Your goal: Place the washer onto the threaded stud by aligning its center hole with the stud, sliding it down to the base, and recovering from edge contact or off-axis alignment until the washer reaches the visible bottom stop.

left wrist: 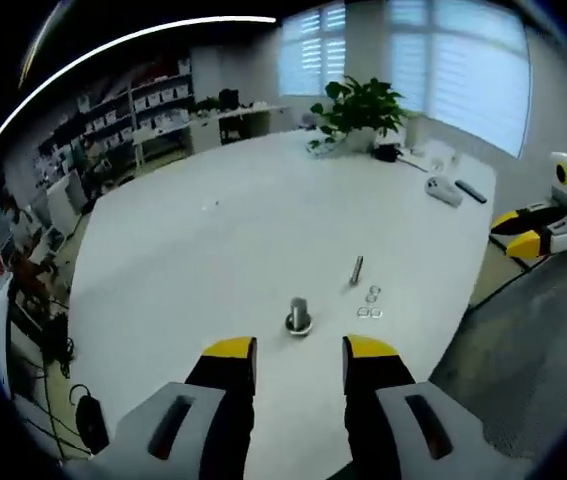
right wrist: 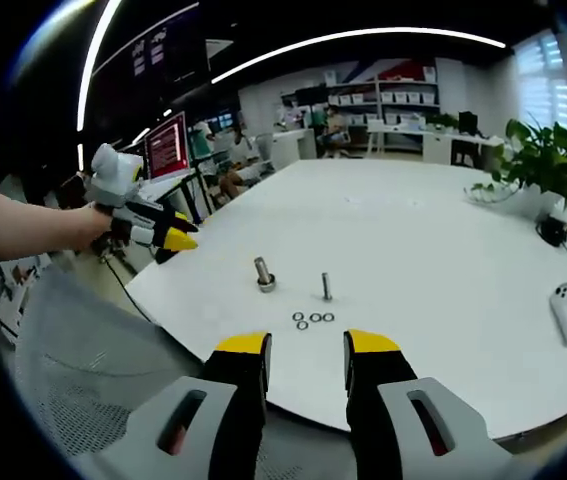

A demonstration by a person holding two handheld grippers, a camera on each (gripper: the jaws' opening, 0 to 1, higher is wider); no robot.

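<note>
On the white table [left wrist: 243, 220] a short thick stud on a round base [left wrist: 298, 317] stands upright just ahead of my open left gripper [left wrist: 299, 352]. A thinner threaded stud [left wrist: 357, 269] stands beyond it, with three small washers [left wrist: 370, 305] lying flat beside it. In the right gripper view the thick stud [right wrist: 263, 274], the thin stud [right wrist: 327, 287] and the washers [right wrist: 312, 320] lie ahead of my open right gripper [right wrist: 306, 347], which hangs off the table's near edge. Both grippers hold nothing. The left gripper [right wrist: 153, 230] appears at that view's left, the right gripper [left wrist: 538, 228] at the left view's right edge.
A potted plant [left wrist: 363, 110] stands at the table's far end, with a white controller [left wrist: 443, 190] and a dark remote [left wrist: 471, 192] near it. Shelves and desks line the room behind. A grey mesh chair back [right wrist: 93, 380] sits below the table's edge. A person's forearm [right wrist: 33, 225] holds the left gripper.
</note>
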